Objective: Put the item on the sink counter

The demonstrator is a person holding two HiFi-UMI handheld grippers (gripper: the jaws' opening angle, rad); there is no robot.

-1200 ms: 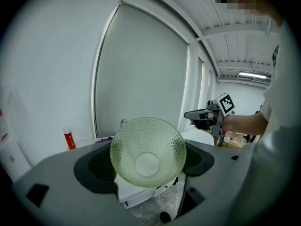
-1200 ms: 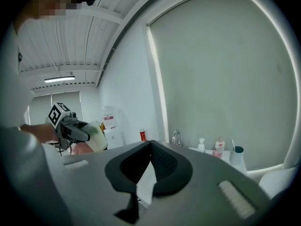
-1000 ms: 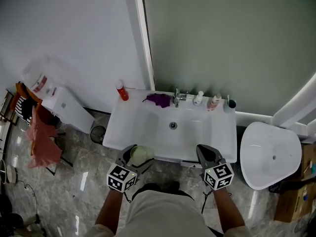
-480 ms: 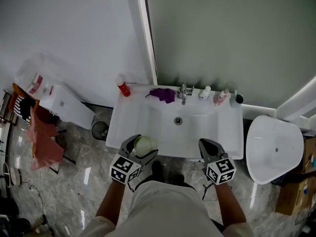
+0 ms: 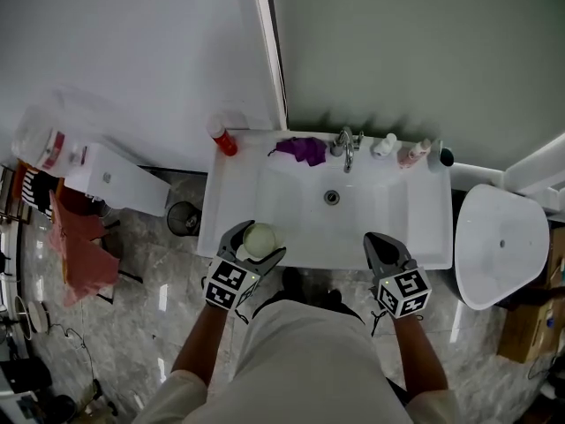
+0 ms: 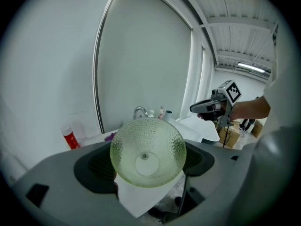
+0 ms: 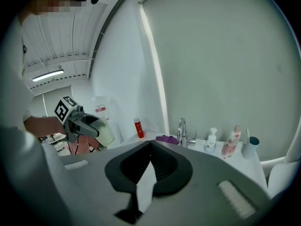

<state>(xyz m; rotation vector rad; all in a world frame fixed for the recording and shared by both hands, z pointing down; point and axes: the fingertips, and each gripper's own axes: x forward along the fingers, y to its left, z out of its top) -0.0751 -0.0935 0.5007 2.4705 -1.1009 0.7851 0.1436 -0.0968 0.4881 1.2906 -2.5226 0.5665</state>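
A pale green dimpled glass bowl sits between the jaws of my left gripper, which is shut on it. In the head view the bowl hangs over the front left edge of the white sink counter. My right gripper is at the counter's front right edge, shut with nothing in it; in its own view the jaws meet at the tip. The right gripper view also shows the left gripper and bowl off to the left.
Along the counter's back are a red bottle, a purple cloth, the faucet, two pump bottles and a dark cup. A toilet stands to the right, a small bin and a white cabinet to the left.
The person has stepped closer to the sink. Both grippers have moved forward, and the bowl has come from in front of the counter to over its front left edge.
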